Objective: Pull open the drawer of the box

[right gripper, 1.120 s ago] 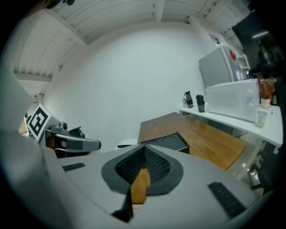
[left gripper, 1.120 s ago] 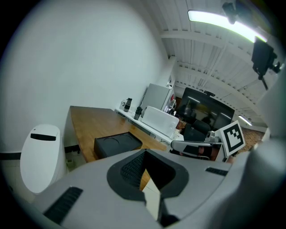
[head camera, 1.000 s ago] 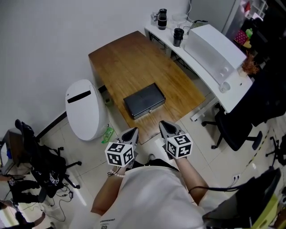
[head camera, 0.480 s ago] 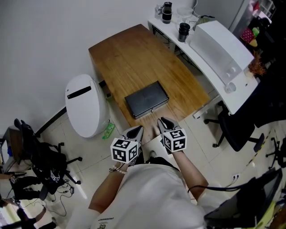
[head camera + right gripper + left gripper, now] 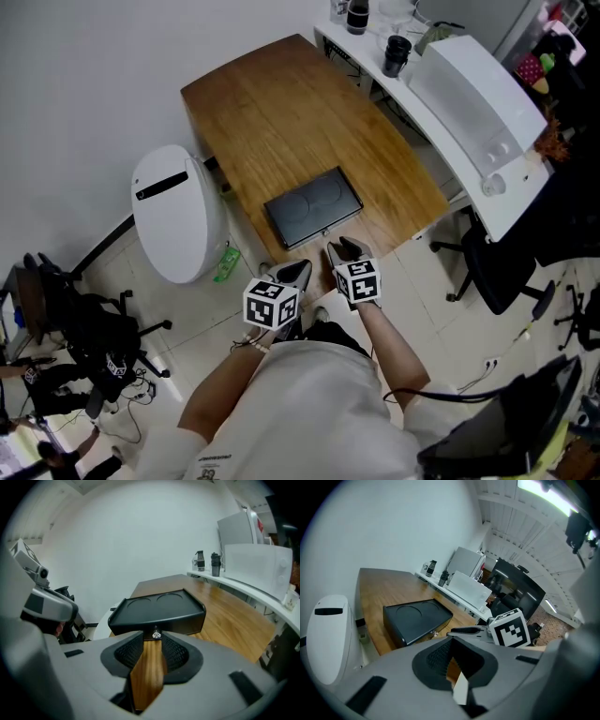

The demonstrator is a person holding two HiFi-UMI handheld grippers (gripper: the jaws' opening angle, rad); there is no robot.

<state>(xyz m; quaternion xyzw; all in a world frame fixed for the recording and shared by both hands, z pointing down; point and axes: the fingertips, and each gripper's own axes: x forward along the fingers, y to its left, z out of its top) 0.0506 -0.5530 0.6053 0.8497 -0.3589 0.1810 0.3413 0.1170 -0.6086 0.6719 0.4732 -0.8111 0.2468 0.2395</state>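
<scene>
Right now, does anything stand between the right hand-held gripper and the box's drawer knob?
Nothing visible does. The right hand-held gripper, jaws apart, faces the knob on the box; only bare table shows between.

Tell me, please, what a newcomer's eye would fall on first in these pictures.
The black box stands out first, lying flat near the front edge of the wooden table, its drawer shut. Just before it hover the left gripper and the right gripper, each with a marker cube; the right one's fingers are apart, lined up on the drawer's small silver knob. Left of the table stands a rounded white container.
</scene>
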